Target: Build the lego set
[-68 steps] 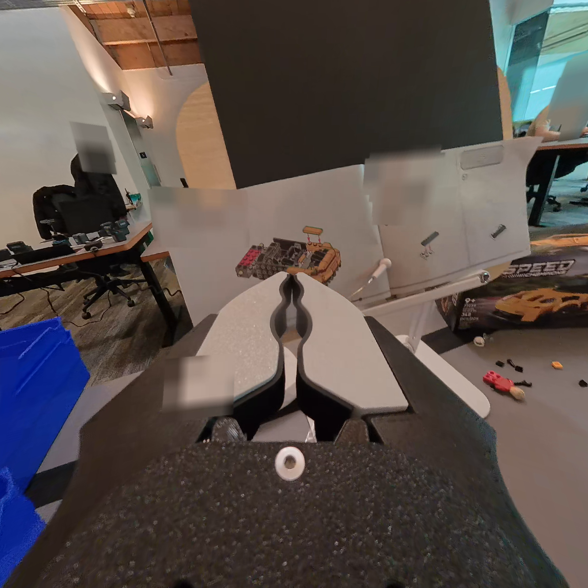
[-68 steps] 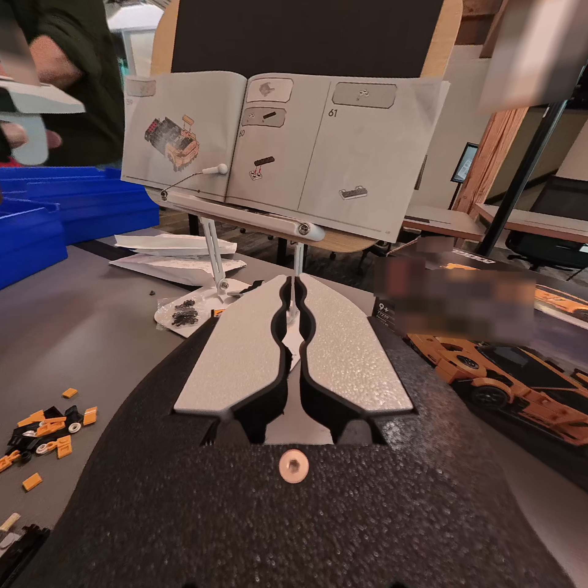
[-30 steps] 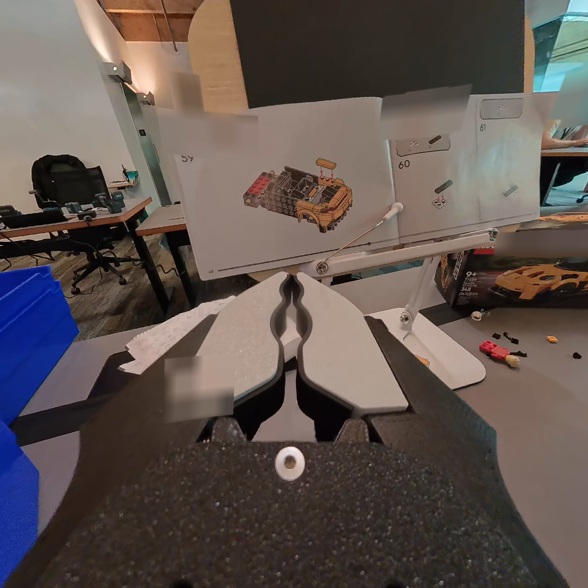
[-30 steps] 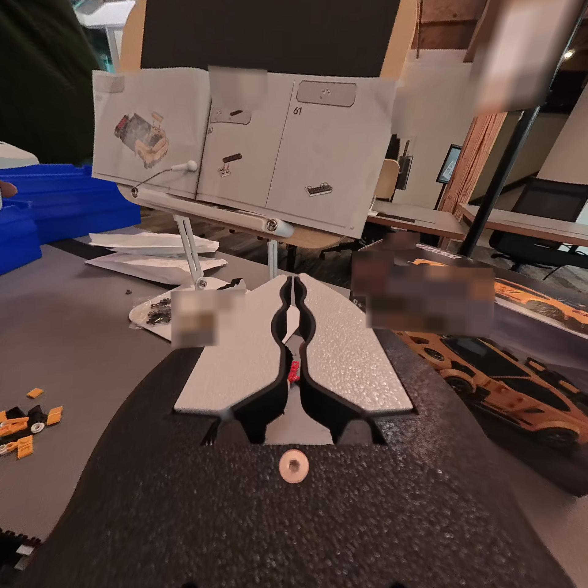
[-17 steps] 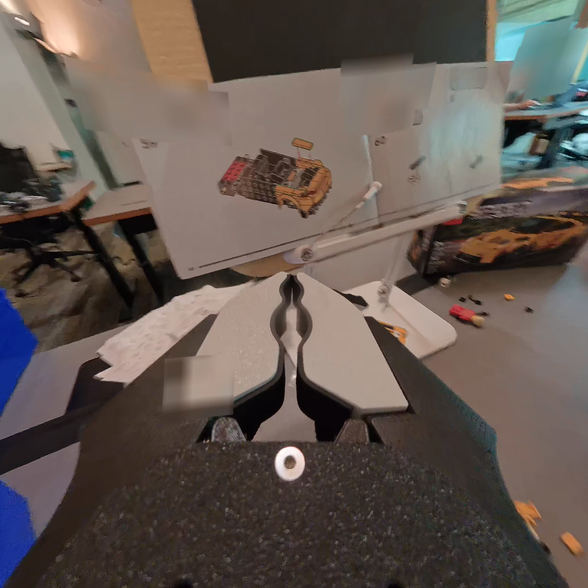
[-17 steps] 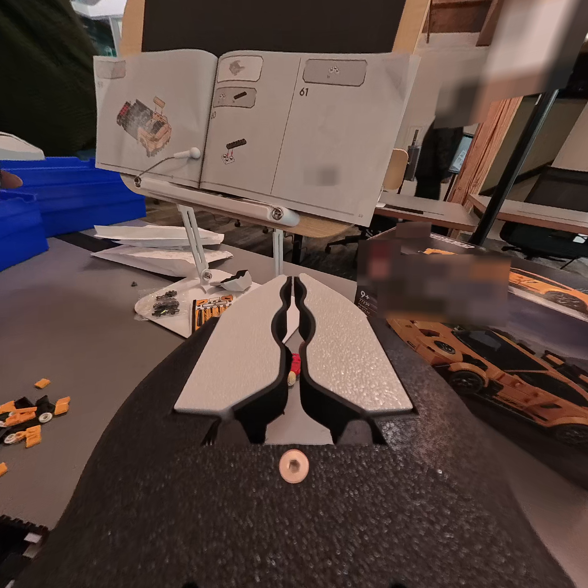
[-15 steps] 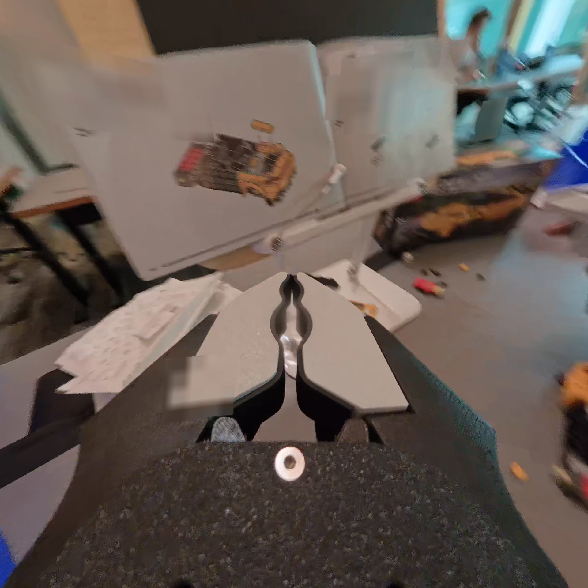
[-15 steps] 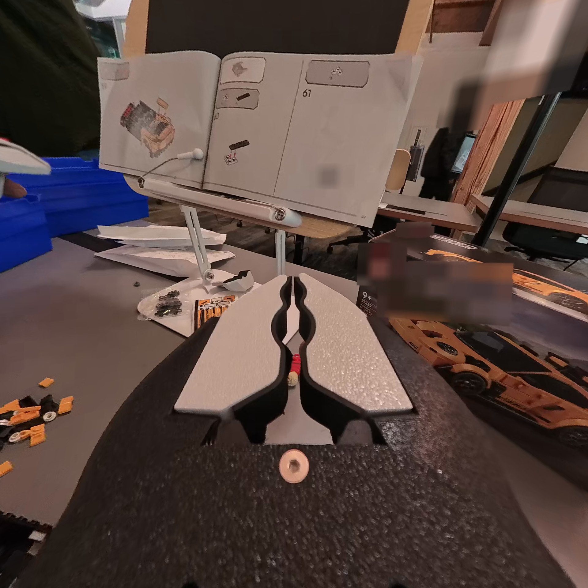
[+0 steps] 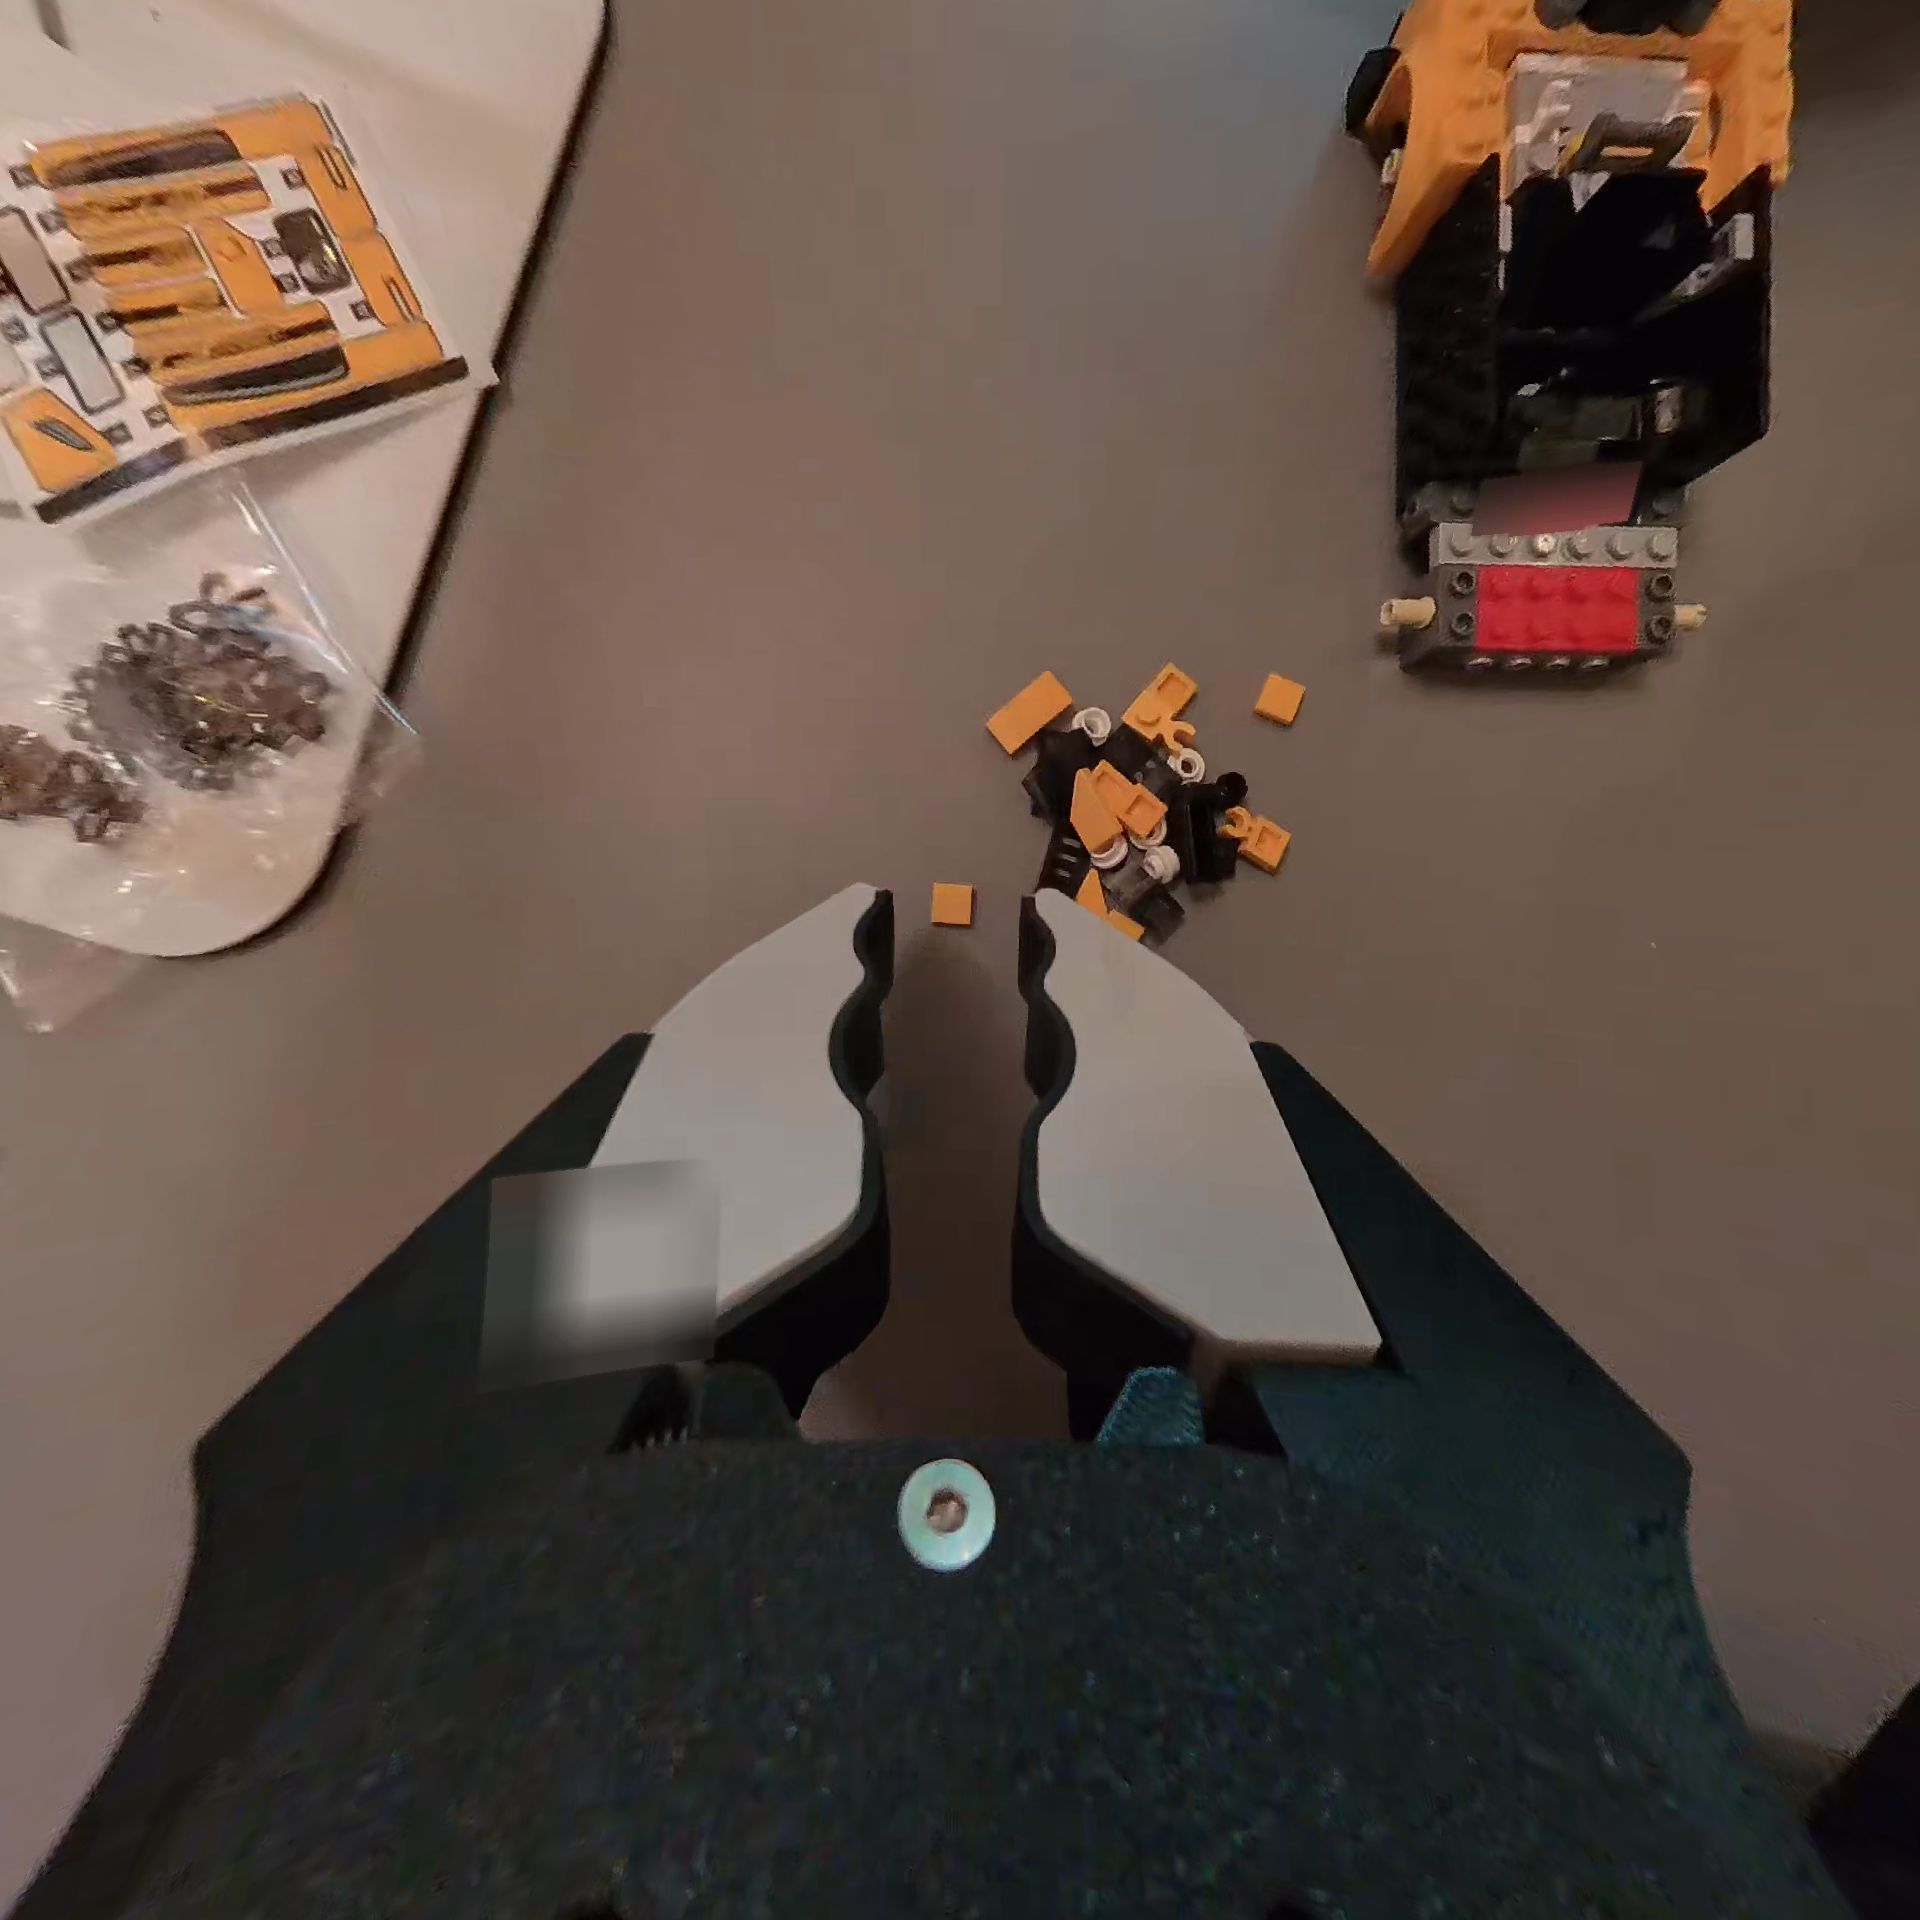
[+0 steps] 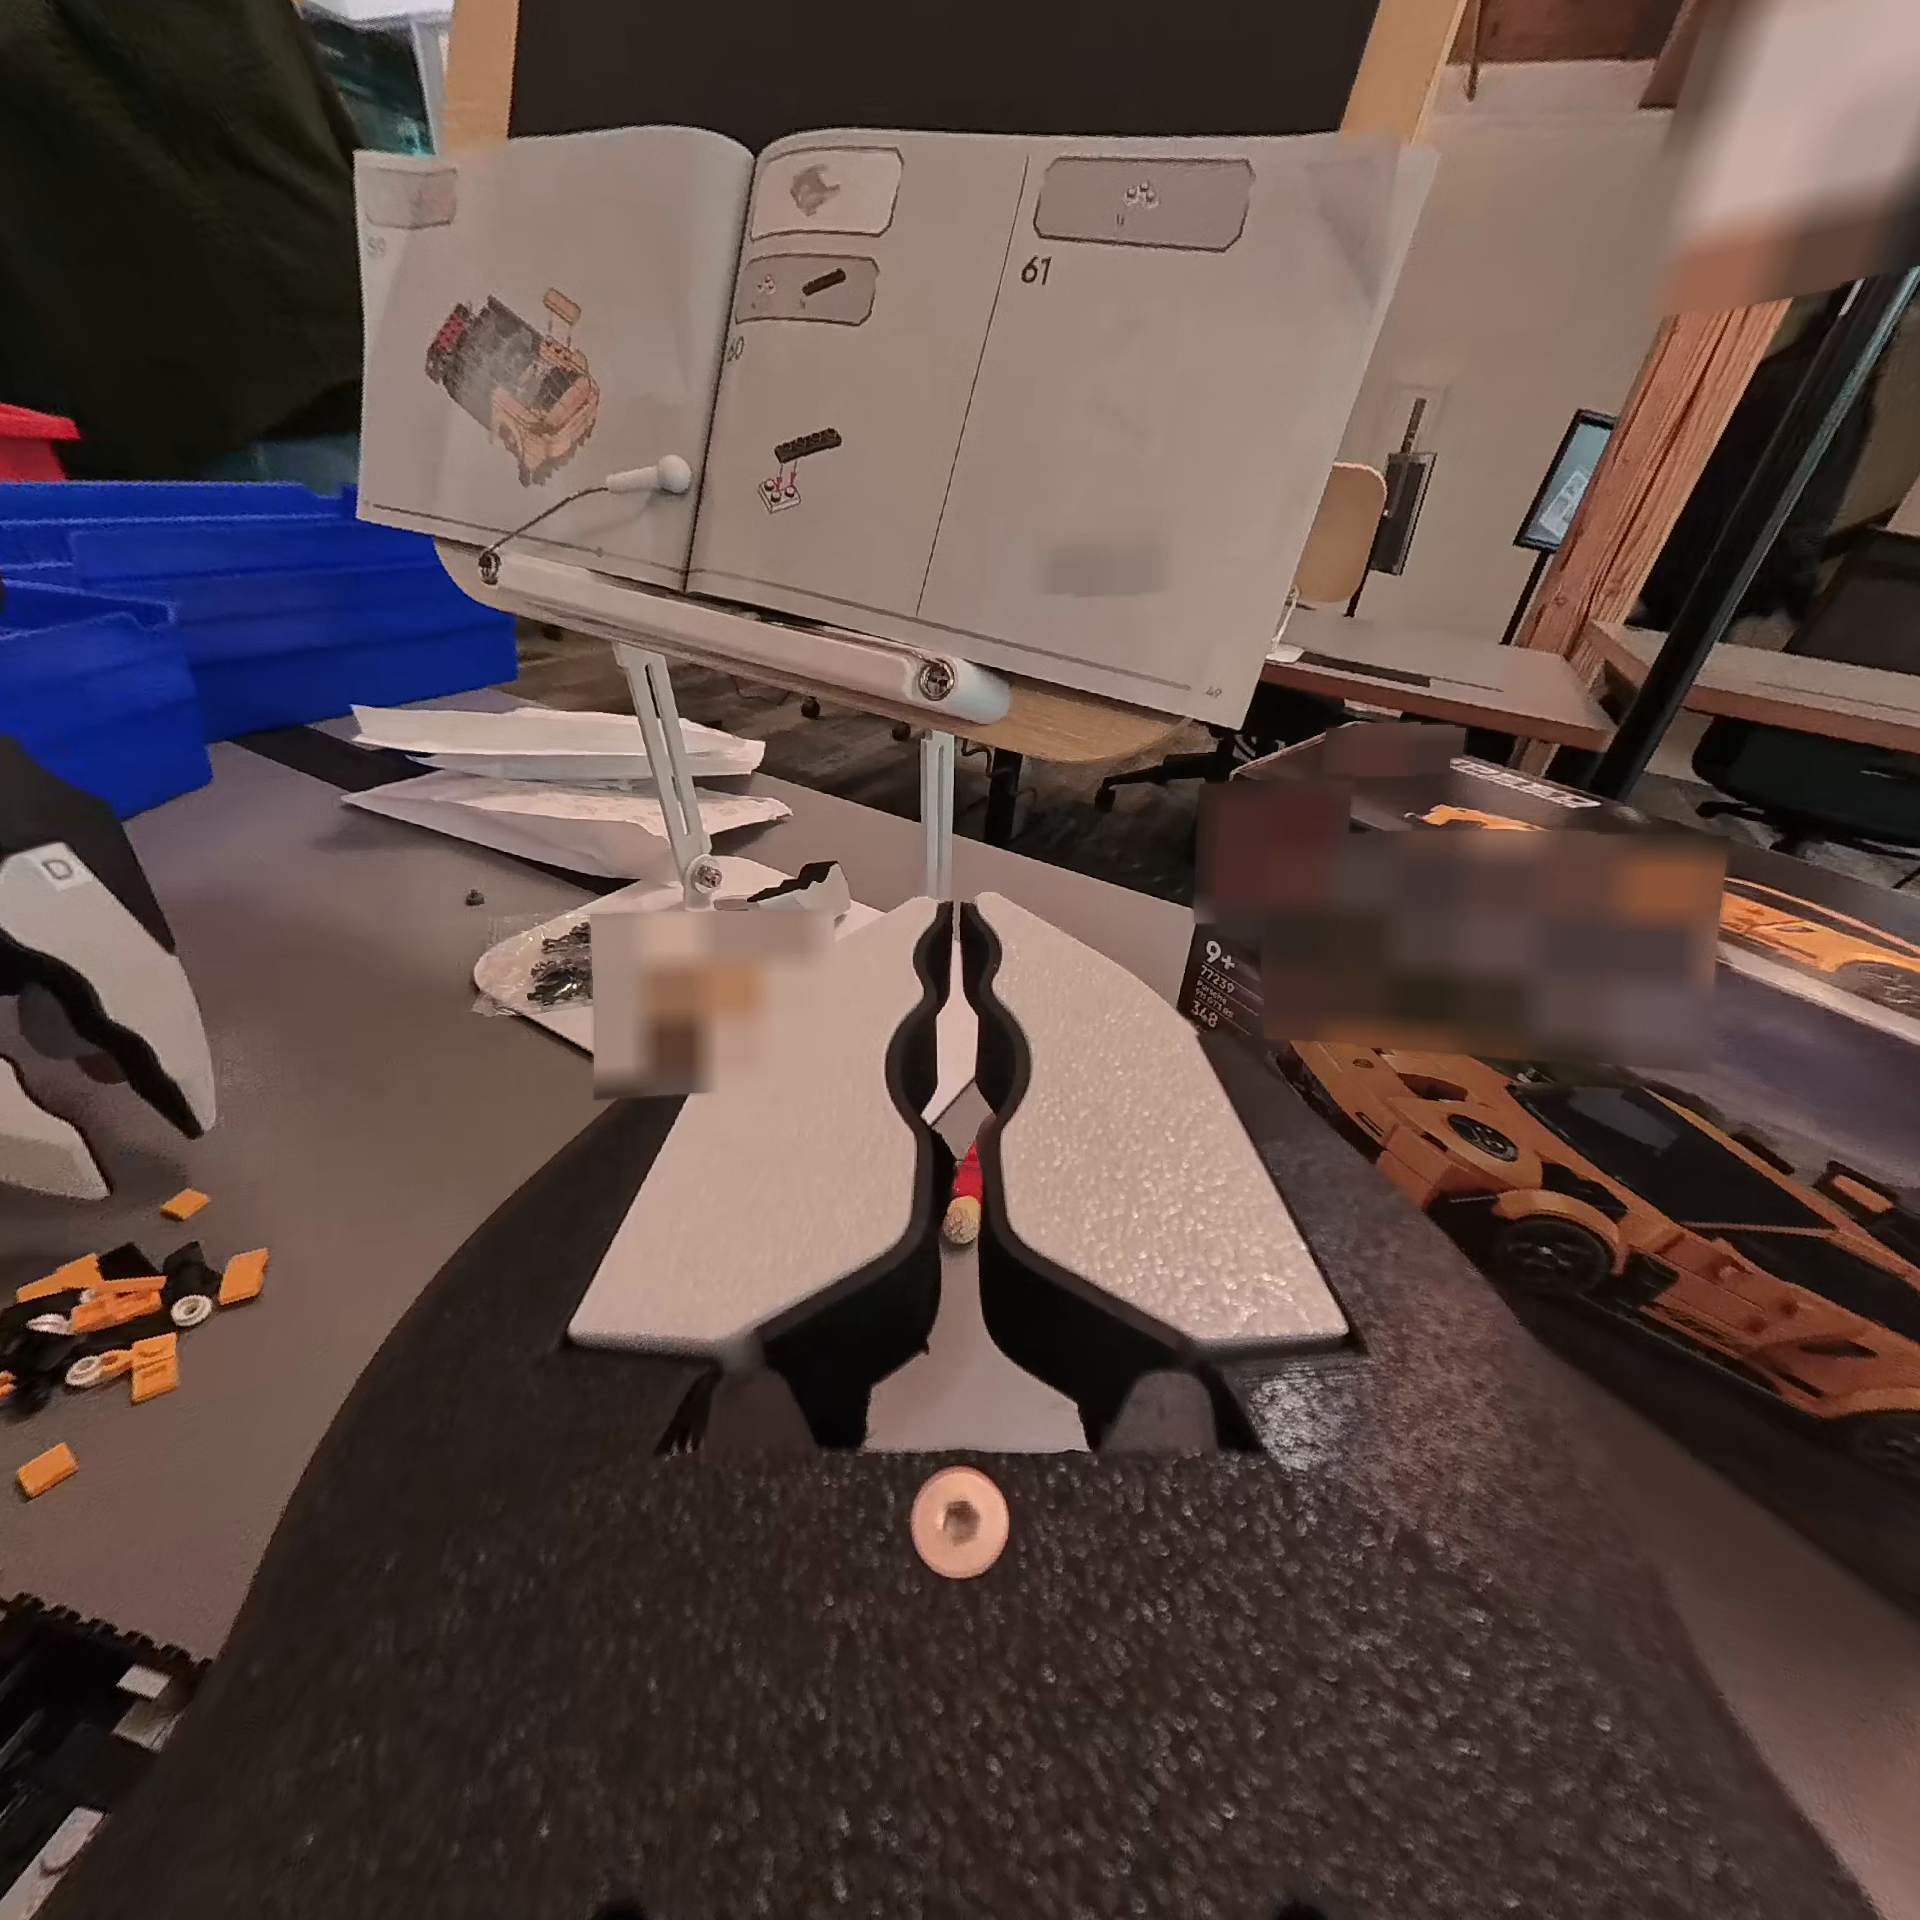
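Observation:
My left gripper (image 9: pixel 956 914) is open and points down at the grey table. A small orange tile (image 9: pixel 953 902) lies between its fingertips. A pile of small orange, black and white pieces (image 9: pixel 1143 800) lies just ahead to the right. The partly built orange and black car (image 9: pixel 1558 312) stands at the far right. My right gripper (image 10: pixel 956 914) is shut and empty, facing the open instruction booklet (image 10: pixel 831 364) on its stand. The left gripper (image 10: pixel 83 1039) and the pile (image 10: pixel 104 1320) also show at the left of the right wrist view.
A sticker sheet (image 9: pixel 208 312) and a bag of black pieces (image 9: pixel 156 707) lie on the white stand base (image 9: pixel 499 260). The set's box (image 10: pixel 1558 1143) lies at the right. Blue bins (image 10: pixel 208 623) and paper bags (image 10: pixel 561 769) stand at the back left. A red and tan piece (image 10: pixel 961 1195) lies behind my right fingers. My hands' fingertips stand some 25 centimetres from each other.
My left gripper has swung from facing the booklet down to the table and has opened over the loose pieces. My right gripper has stayed shut and shifted only slightly.

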The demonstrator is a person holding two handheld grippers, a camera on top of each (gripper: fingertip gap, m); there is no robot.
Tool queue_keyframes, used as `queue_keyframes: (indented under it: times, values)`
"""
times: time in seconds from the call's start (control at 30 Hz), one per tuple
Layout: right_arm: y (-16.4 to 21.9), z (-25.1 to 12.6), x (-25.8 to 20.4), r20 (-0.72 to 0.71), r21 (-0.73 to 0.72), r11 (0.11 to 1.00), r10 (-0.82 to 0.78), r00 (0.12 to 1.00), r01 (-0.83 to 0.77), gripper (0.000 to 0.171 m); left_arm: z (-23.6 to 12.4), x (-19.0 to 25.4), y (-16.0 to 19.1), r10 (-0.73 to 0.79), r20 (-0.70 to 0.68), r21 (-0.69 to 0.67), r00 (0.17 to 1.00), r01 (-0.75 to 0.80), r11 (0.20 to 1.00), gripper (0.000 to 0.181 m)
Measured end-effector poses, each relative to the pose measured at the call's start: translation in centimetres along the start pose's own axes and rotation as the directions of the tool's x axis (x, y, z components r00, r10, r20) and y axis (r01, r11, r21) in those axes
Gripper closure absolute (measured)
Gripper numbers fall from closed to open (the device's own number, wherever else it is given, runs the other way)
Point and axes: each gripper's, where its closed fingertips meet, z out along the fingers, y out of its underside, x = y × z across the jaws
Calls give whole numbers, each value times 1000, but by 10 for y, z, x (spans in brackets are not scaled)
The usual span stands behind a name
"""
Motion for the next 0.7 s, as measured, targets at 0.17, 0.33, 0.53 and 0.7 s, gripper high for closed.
queue_keyframes:
  times: [0.17,0.33,0.53,0.7]
  values:
    - [2,1,-6,22,-10,1000,-7,1000,7,169,4,-2,5,-2,-6,-6,1000,2,1000,160]
    - [3,2,-10,37,-15,1000,-17,999,18,169,5,17,3,44,-79,-12,996,-45,999,158]
    - [4,2,-11,46,-21,1000,-17,999,18,170,19,46,-10,141,-145,-16,979,-145,989,148]
    - [4,2,-11,50,-24,1000,-14,999,15,169,29,60,-25,240,-105,-28,965,-244,969,138]
